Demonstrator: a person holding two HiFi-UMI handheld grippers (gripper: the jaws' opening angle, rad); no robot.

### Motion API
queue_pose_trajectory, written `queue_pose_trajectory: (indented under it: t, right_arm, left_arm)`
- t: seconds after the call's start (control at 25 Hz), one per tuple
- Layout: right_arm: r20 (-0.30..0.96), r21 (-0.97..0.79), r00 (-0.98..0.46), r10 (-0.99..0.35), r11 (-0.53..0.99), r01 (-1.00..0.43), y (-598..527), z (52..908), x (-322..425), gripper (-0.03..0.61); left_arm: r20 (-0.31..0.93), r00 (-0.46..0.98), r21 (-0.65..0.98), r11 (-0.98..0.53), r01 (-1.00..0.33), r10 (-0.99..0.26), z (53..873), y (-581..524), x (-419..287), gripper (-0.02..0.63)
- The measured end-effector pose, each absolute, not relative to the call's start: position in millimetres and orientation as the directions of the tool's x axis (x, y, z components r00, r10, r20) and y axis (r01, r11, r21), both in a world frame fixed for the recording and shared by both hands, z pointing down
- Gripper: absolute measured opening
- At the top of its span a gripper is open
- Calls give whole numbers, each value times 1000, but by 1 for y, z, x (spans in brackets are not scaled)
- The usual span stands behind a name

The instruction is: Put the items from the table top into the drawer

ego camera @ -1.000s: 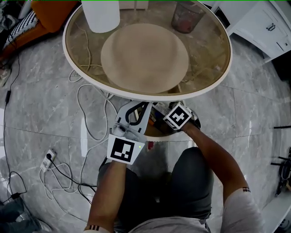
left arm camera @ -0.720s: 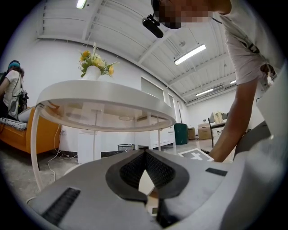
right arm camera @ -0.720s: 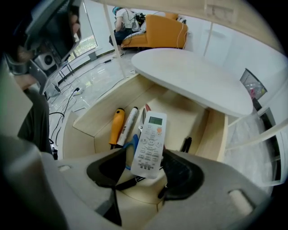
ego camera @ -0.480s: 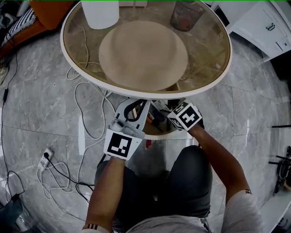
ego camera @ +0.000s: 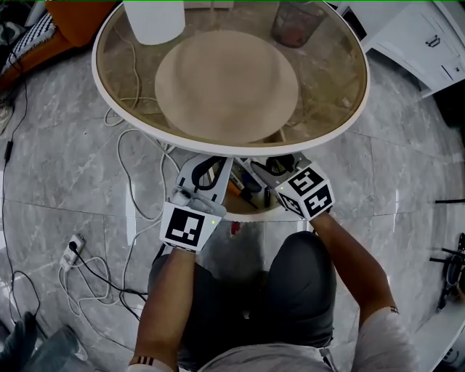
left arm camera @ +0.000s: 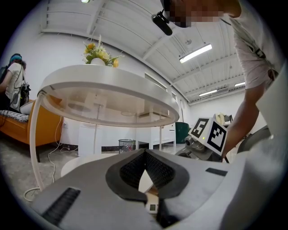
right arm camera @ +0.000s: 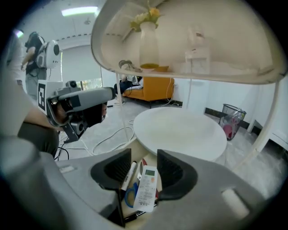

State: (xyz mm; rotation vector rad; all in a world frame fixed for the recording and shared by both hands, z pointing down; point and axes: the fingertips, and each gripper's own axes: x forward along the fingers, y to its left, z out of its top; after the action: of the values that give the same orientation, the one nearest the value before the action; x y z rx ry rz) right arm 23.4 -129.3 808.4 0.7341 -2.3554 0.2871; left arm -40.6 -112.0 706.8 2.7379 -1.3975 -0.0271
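Under the round glass table top point(ego camera: 330, 87) a small drawer point(ego camera: 251, 209) stands pulled out. In it lie a white remote point(right arm camera: 146, 188), a marker point(right arm camera: 127, 176), blue-handled scissors point(right arm camera: 129, 196) and a pen. My right gripper point(right arm camera: 144, 156) hovers above the drawer, tilted down, open. Its jaws have just been closing, with nothing between the pads. The head view shows the right gripper point(ego camera: 266, 168) over the drawer's right side. My left gripper point(ego camera: 213, 166) points level at the drawer's left side. In its own view the left gripper point(left arm camera: 145, 152) has its tips together. No pinched thing shows.
A white vase point(ego camera: 155, 19) with flowers stands on the table top. A round lower shelf point(ego camera: 225, 80) shows through the glass. A mesh waste bin point(right arm camera: 231, 119) stands on the floor beyond the table. Cables and a power strip point(ego camera: 75, 251) lie at the left; a white cabinet point(ego camera: 429, 43) stands at the right.
My right gripper has risen out of the drawer and drawn back toward the person, tilting down. The items stay in the drawer. The left gripper has hardly moved.
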Motion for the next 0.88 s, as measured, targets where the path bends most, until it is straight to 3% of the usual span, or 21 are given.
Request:
queue_pose_trajectory:
  t: [0.44,0.88]
  right_arm:
    - [419,1,-794,-441,874,-486,-118,761,6,2]
    - [208,46,-918,-338,941,-336,-85,697,-24,2]
  left_arm:
    - [32,582,54,-580,-813,-812,703,-106,-41,0]
    - [38,626,35,-625,-780,-779,686,-88,-40,0]
